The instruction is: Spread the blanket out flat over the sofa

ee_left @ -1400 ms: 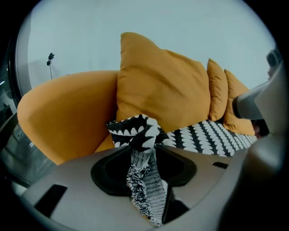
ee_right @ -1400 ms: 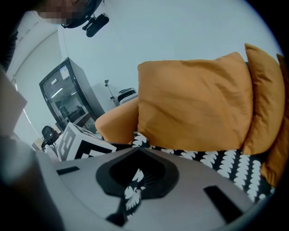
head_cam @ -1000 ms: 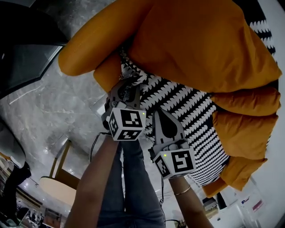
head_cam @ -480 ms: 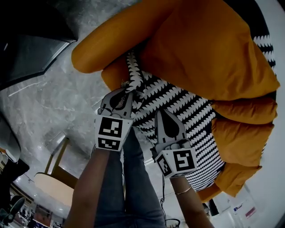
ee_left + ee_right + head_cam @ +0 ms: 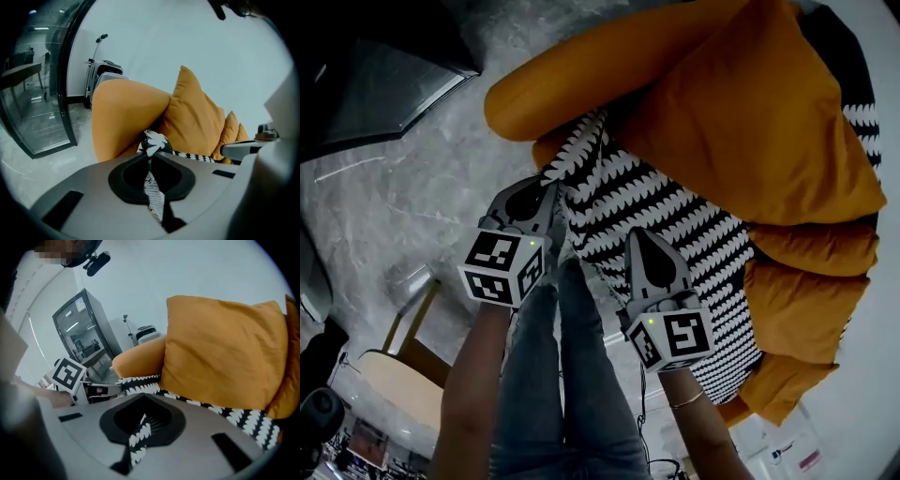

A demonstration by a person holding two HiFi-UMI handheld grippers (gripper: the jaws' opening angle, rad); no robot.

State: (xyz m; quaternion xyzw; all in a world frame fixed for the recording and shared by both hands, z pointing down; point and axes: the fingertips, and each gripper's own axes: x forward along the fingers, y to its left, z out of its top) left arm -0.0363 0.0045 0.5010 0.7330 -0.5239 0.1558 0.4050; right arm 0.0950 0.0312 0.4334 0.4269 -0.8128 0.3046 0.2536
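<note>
1. The black-and-white blanket (image 5: 675, 220) is lying across the seat of the orange sofa (image 5: 572, 80).
2. The left gripper (image 5: 551, 186) is pinching the blanket's corner at 9 o'clock. The right gripper (image 5: 636, 236) is pinching a fold of the near edge at 6 o'clock.
3. A large cushion (image 5: 750, 122) is overlying the blanket at 1 o'clock.
4. Both grippers are pointing toward 12 o'clock, above the person's jeans (image 5: 572, 375).

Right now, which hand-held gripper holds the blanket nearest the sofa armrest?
The left hand-held gripper, shut on the blanket corner beside the rounded orange armrest; the right hand-held gripper grips the front edge farther along.
</note>
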